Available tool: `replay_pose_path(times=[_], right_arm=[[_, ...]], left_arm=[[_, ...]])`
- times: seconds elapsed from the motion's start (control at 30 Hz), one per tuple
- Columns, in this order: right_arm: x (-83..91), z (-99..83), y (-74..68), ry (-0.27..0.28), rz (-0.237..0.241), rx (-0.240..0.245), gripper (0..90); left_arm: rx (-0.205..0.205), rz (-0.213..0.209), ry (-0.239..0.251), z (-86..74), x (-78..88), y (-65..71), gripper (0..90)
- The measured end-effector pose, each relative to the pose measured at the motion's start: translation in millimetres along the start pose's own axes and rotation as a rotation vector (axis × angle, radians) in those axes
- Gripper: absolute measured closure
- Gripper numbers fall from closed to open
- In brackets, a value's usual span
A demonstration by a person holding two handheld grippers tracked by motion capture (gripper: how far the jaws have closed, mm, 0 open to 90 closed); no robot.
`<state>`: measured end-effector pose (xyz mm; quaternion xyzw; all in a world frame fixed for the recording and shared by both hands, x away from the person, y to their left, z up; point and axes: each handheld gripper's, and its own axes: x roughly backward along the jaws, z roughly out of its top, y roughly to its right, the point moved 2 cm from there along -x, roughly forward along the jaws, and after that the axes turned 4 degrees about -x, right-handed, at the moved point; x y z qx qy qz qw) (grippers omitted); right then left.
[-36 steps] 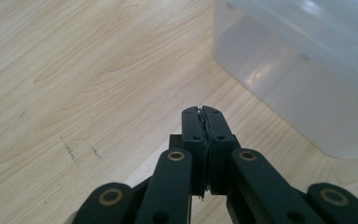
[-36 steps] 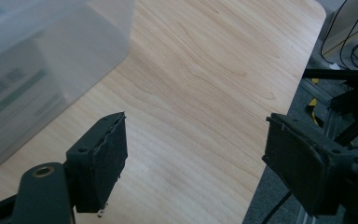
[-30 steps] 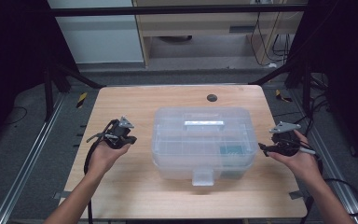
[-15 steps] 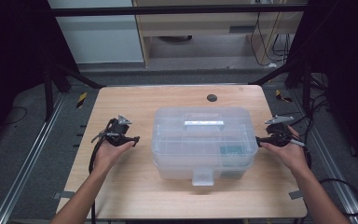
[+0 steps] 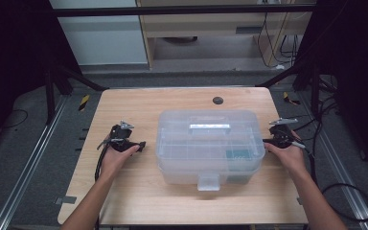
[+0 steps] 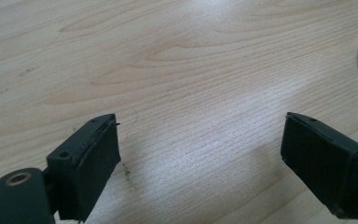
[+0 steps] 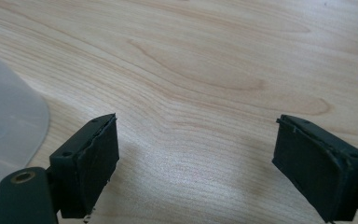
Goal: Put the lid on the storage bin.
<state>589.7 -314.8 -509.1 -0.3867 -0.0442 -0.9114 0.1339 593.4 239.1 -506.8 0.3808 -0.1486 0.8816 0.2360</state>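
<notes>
I hold my left gripper [image 5: 141,144] just left of the clear plastic box [image 5: 210,143], which sits shut in the middle of the wooden table [image 5: 139,103]. Its jaws have just been opening and now stand wide, with nothing between them but bare wood; in the left gripper view [image 6: 200,149] a corner of the box shows at the right edge. My right gripper [image 5: 266,141] is at the box's right side, very near its wall; I cannot tell whether it touches. Its jaws have also been opening and stand wide over bare table [image 7: 196,154], the box's rounded corner [image 7: 7,140] beside them. A grey handle [image 5: 210,127] lies flat on the lid, and a latch [image 5: 208,181] faces me.
</notes>
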Motion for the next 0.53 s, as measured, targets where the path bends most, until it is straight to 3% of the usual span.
replay_pose_path(times=[0.1,0.2,0.33,0.53], right_arm=[[-5.7,-3.5,-1.2,-0.012,-0.025,-0.009,12.9],[-7.9,-6.3,-1.2,-0.006,-0.007,-0.036,10.3],[-11.8,-11.3,-5.3,0.039,-0.026,-0.064,2.0],[-12.4,-11.3,-7.6,0.036,-0.046,-0.091,0.3]], left_arm=[[0.003,0.005,0.012,-2.9,-3.8,2.4,9.5],[0.015,0.018,0.017,-4.7,-6.6,3.4,9.0],[0.062,0.034,0.077,-9.4,-10.2,0.1,6.5],[0.061,0.038,0.068,-9.1,-11.0,0.3,3.5]])
